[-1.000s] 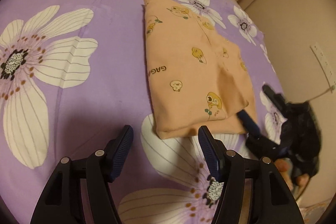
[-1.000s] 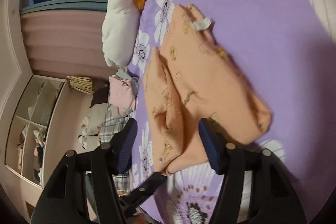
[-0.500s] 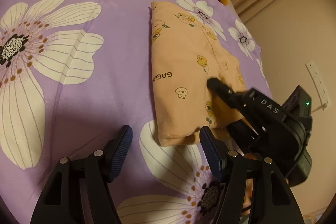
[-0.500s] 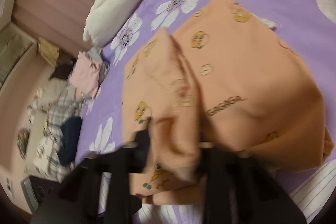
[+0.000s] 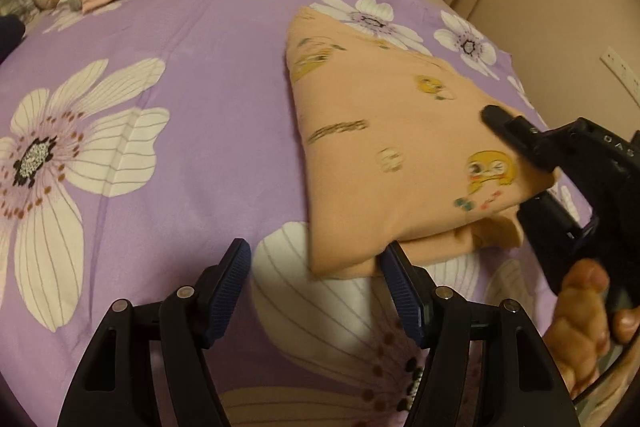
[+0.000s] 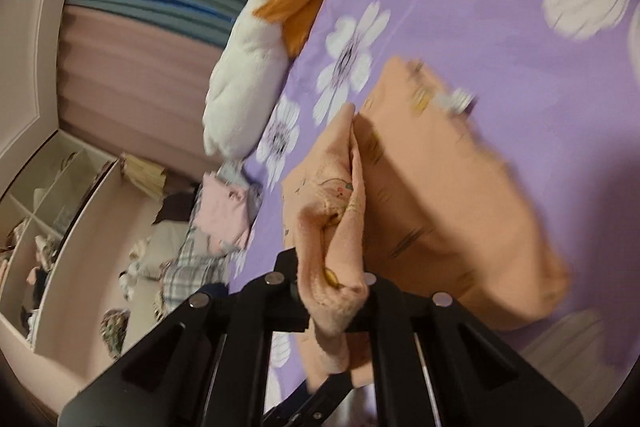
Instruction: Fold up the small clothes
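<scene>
The right gripper (image 5: 524, 183), seen in the left wrist view, carries pale letters on its black body that read "DAS", partly cut by the frame edge; the peach garment (image 5: 384, 147) bears a dark printed word beside its cartoon chicks, too blurred to read in either view (image 6: 460, 195); no other writing, brand, number or sign is legible.

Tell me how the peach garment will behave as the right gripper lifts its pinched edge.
Probably floppy: the peach garment bunches into soft folds where the right gripper clamps it. Likely light, since one pinched edge seems to raise that side off the purple sheet. The folded layers may slide apart, as a lower layer already peeks out near the left gripper.
</scene>
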`<move>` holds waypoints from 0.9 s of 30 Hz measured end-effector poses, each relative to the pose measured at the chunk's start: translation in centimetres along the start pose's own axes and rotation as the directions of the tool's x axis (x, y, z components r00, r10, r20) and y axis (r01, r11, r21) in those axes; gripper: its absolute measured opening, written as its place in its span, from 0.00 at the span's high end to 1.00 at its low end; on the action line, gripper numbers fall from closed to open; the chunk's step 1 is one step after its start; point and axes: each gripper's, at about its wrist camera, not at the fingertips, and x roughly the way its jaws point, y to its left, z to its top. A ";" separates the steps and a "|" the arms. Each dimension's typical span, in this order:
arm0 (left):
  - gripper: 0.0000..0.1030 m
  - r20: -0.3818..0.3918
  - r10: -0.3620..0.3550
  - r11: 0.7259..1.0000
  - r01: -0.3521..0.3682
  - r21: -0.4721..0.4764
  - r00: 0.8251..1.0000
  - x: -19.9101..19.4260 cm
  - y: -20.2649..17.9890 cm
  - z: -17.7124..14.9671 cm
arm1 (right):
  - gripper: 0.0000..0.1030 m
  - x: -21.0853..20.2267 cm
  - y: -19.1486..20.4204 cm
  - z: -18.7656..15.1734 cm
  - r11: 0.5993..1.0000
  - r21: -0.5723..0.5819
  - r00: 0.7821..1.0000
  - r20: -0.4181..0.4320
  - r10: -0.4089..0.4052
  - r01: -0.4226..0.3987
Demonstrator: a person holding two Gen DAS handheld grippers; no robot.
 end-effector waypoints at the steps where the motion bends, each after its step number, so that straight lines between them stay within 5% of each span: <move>1: 0.36 0.000 -0.008 1.000 0.008 0.005 1.000 0.0 -0.1 -0.1 | 0.93 -0.7 0.0 0.3 1.000 -0.002 1.000 0.028 -0.003 0.003; 7: 0.36 0.016 0.005 1.000 -0.005 0.012 1.000 0.3 -0.2 -0.2 | 0.93 -4.7 0.3 0.9 0.980 -0.107 0.974 0.171 -0.151 0.170; 10: 0.36 0.030 0.038 0.999 -0.039 0.026 0.999 0.7 -0.7 -0.2 | 0.91 -3.9 -2.4 1.4 0.979 -0.036 0.978 0.060 -0.200 0.202; 12: 0.36 0.043 0.073 0.996 -0.075 0.039 0.996 1.0 -1.1 -0.4 | 0.92 -2.7 -4.4 1.4 0.955 0.006 0.954 -0.023 -0.297 0.298; 17: 0.38 0.040 0.132 0.990 -0.134 0.043 0.990 0.5 -1.2 -0.5 | 0.88 -4.2 -3.1 1.6 0.956 -0.042 0.956 0.057 -0.287 0.290; 20: 0.58 0.009 0.043 0.999 -0.043 -0.001 0.999 -1.5 -0.1 -0.1 | 0.84 -4.3 -2.5 1.5 0.934 -0.066 0.936 0.057 -0.349 0.352; 23: 0.60 0.087 -0.041 0.998 0.046 -0.050 0.995 -4.9 1.0 0.6 | 0.84 -5.9 -1.3 2.1 0.929 -0.111 0.933 0.109 -0.343 0.354; 27: 0.60 0.208 -0.087 0.996 0.084 0.022 0.974 -7.2 -0.3 2.5 | 0.84 -8.2 1.1 2.3 0.911 -0.213 0.925 0.221 -0.309 0.355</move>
